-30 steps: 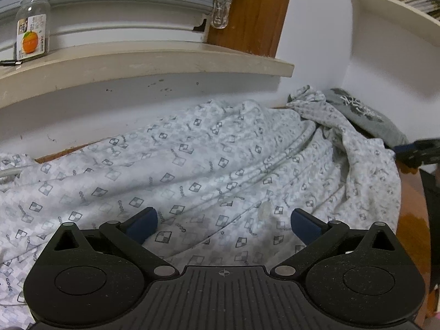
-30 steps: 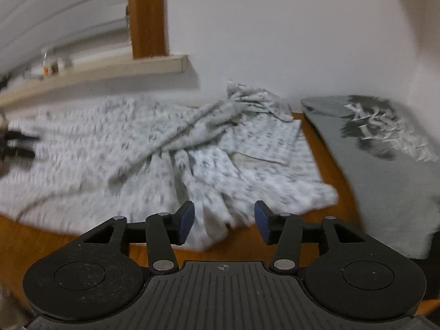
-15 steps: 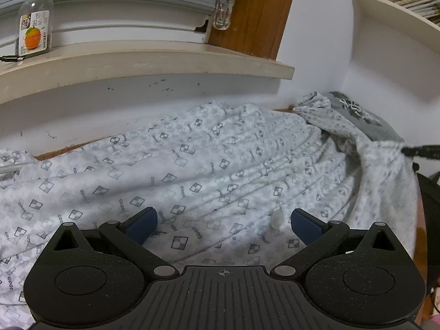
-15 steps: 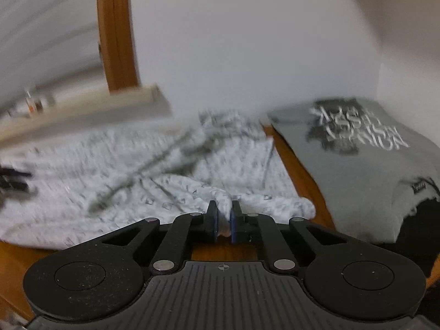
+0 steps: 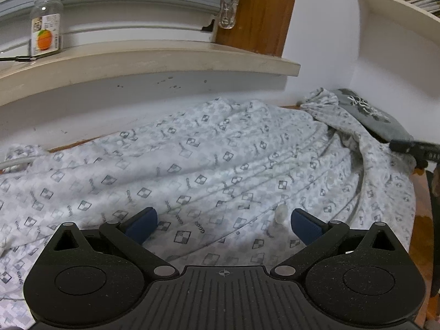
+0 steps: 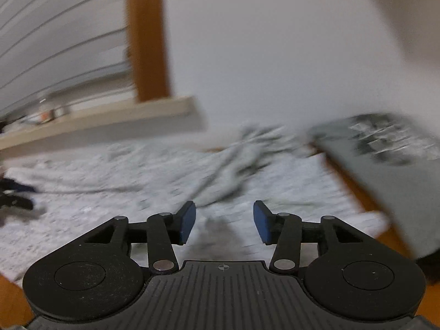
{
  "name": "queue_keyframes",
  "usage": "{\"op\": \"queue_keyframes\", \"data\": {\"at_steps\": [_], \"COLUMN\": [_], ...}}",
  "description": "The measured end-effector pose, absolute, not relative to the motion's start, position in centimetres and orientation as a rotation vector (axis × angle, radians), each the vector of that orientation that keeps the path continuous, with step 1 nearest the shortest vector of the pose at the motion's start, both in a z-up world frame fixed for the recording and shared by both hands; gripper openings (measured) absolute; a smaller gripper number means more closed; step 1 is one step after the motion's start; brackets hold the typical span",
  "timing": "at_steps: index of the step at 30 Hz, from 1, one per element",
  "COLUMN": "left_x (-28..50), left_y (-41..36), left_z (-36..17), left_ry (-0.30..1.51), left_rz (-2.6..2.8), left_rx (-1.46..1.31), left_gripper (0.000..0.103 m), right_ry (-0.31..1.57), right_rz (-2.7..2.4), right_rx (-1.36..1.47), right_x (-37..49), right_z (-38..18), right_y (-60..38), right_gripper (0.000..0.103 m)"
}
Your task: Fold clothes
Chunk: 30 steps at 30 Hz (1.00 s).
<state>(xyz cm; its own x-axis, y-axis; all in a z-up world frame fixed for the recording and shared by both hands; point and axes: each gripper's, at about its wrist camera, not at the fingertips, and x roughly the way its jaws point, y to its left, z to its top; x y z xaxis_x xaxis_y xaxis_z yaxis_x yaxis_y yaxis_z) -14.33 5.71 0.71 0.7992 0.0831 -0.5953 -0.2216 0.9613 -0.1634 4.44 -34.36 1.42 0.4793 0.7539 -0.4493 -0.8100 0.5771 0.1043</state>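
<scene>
The wooden table (image 5: 423,228) shows bare only along its right edge and in a strip at its far edge under the wall. Nearly all of it is covered by the patterned white garment (image 5: 209,170), spread wide with long creases running toward the far right corner, where a bunched part rises against the wall; laid out flat like this, it appears prepared for folding rather than already folded. A grey printed garment (image 6: 385,148) lies along the right edge, apparently set aside from the work. The left hand-held gripper (image 5: 223,224) hovers low over the near part of the white cloth with its jaws spread wide, nothing between the pads, seemingly poised to pinch the cloth. The right hand-held gripper (image 6: 224,221) is over the cloth near the right edge, its jaws opening and empty, consistent with letting go of cloth it had positioned. A small jar (image 5: 45,36) stands on the sill (image 5: 154,63) above.
</scene>
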Motion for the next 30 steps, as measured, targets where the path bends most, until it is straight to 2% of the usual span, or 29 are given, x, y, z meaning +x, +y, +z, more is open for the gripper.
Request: {"op": "queue_keyframes", "data": {"at_steps": [4,7,8,9,10,11,15,17,19,21,23,27,30], "left_x": [-15.4,-16.0,-15.8,-15.6,-15.1,-14.7,-12.6,-12.6,-13.1,-14.1,-14.5,-13.2,-12.7], "left_y": [5.2,4.8,4.4,4.0,3.2,2.4,-1.5,-2.0,-2.4,-2.8,-3.3,-4.1,-3.7], "left_z": [1.0,1.6,1.7,1.9,1.9,1.9,1.8,2.3,2.9,3.5,3.8,2.4,1.3], "left_ry": [0.597,0.562,0.568,0.576,0.587,0.598,0.662,0.642,0.602,0.543,0.528,0.638,0.686], "left_rz": [0.177,0.148,0.125,0.100,0.072,0.043,0.015,0.014,0.019,0.029,0.011,-0.022,-0.034], "left_rx": [-0.227,-0.226,-0.231,-0.236,-0.221,-0.204,-0.050,-0.037,-0.023,-0.004,0.005,0.035,0.023], "left_gripper": [0.103,0.097,0.094,0.088,0.074,0.067,0.062,0.053,0.034,0.028,0.025,0.025,0.030], "right_ry": [0.510,0.530,0.549,0.568,0.577,0.575,0.566,0.564,0.565,0.565,0.565,0.559,0.561], "right_rz": [0.927,0.928,0.933,0.938,0.941,0.941,0.943,0.943,0.945,0.946,0.943,0.937,0.937], "right_rx": [-0.191,-0.152,-0.155,-0.157,-0.162,-0.170,-0.201,-0.209,-0.207,-0.201,-0.193,-0.206,-0.204], "right_x": [4.9,6.0,6.2,6.5,6.6,6.4,5.8,5.9,6.0,6.0,6.0,5.8,5.9], "right_z": [-0.5,-0.7,-0.9,-1.1,-1.2,-1.2,-1.2,-1.3,-1.3,-1.2,-1.2,-1.1,-1.1], "right_y": [-32.9,-32.8,-32.6,-32.4,-32.3,-32.3,-32.2,-32.0,-32.0,-32.0,-32.1,-32.0,-32.0], "right_gripper": [0.049,0.064,0.066,0.067,0.069,0.069,0.070,0.070,0.070,0.070,0.070,0.071,0.071]}}
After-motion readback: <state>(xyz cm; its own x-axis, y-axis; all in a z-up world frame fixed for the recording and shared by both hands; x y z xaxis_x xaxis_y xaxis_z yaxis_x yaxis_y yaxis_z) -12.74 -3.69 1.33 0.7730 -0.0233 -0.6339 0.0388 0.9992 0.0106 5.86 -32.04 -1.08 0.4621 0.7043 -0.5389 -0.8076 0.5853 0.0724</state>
